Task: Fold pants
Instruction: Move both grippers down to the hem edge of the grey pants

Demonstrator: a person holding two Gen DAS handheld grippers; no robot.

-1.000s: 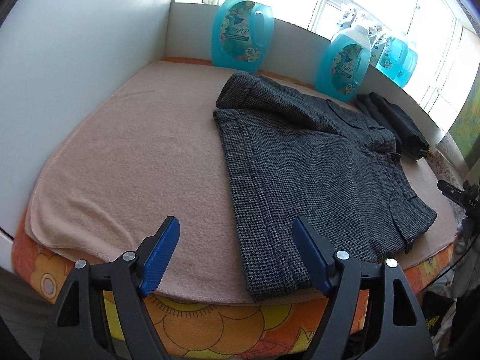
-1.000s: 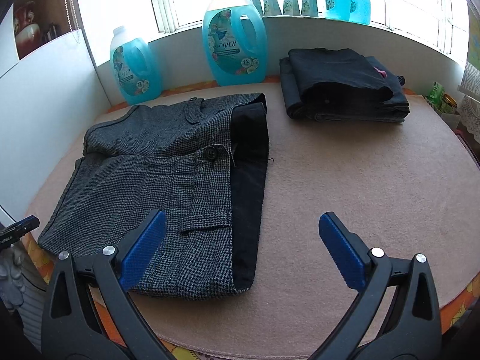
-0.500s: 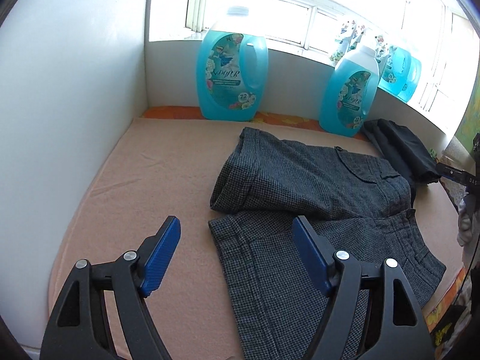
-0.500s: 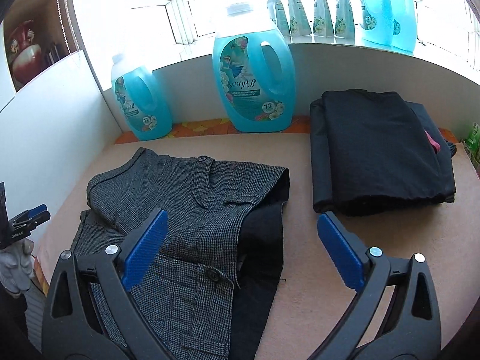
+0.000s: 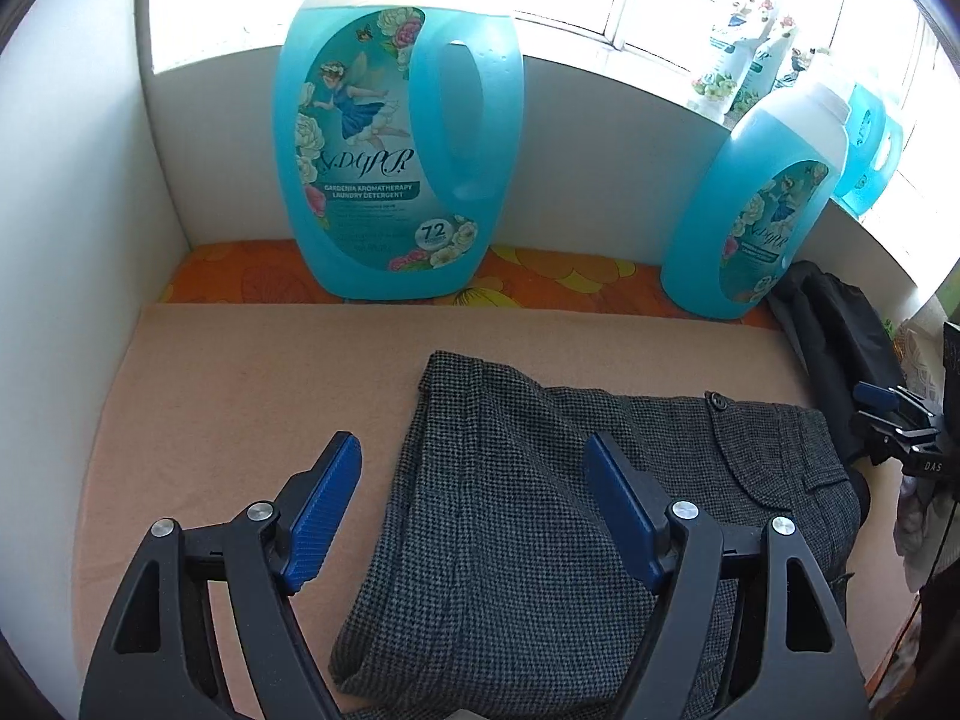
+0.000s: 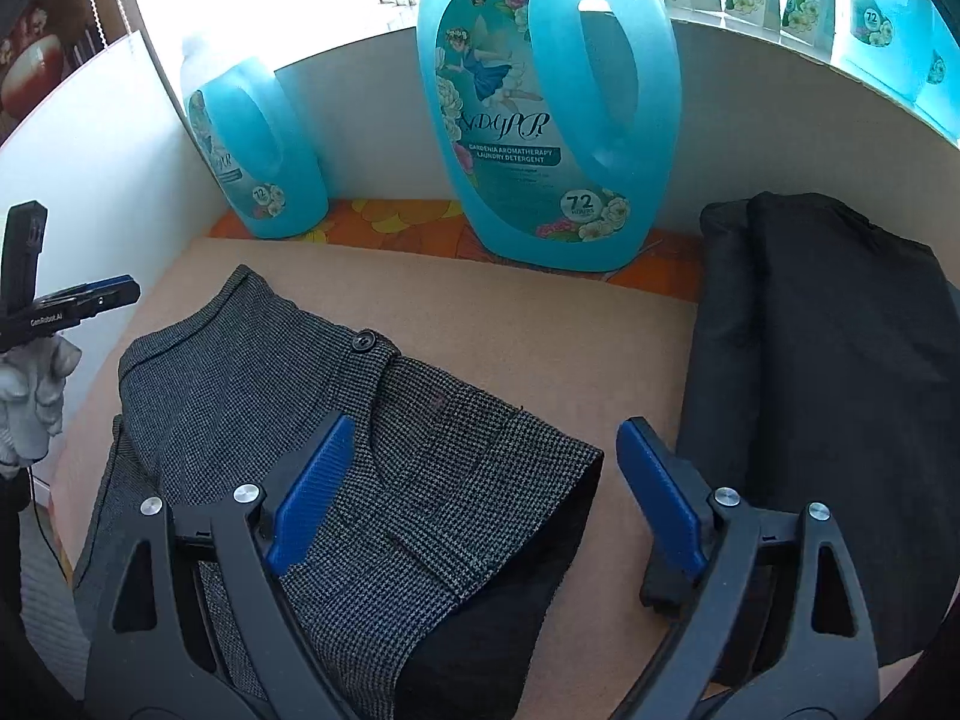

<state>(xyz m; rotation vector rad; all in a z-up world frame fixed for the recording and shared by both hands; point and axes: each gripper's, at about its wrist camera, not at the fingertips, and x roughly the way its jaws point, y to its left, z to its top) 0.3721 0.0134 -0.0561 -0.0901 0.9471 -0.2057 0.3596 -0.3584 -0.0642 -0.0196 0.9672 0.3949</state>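
The grey checked pants (image 5: 522,516) lie partly folded on the peach blanket (image 5: 240,408). They also show in the right wrist view (image 6: 372,420), with a dark lining at their right edge. My left gripper (image 5: 474,510) is open and empty, low over the pants' far left corner. My right gripper (image 6: 486,498) is open and empty, low over the pants' far right corner. Each gripper shows at the edge of the other's view: the right one (image 5: 900,420) and the left one (image 6: 72,306).
Two blue detergent bottles (image 5: 390,138) (image 5: 756,204) stand against the back wall. A pile of folded black clothes (image 6: 828,372) lies right of the pants. A white wall (image 5: 66,240) closes the left side. More bottles stand on the window sill (image 6: 864,6).
Both grippers have moved forward from the table's near edge over the pants to their far edge. Both stayed open. The pants have not moved.
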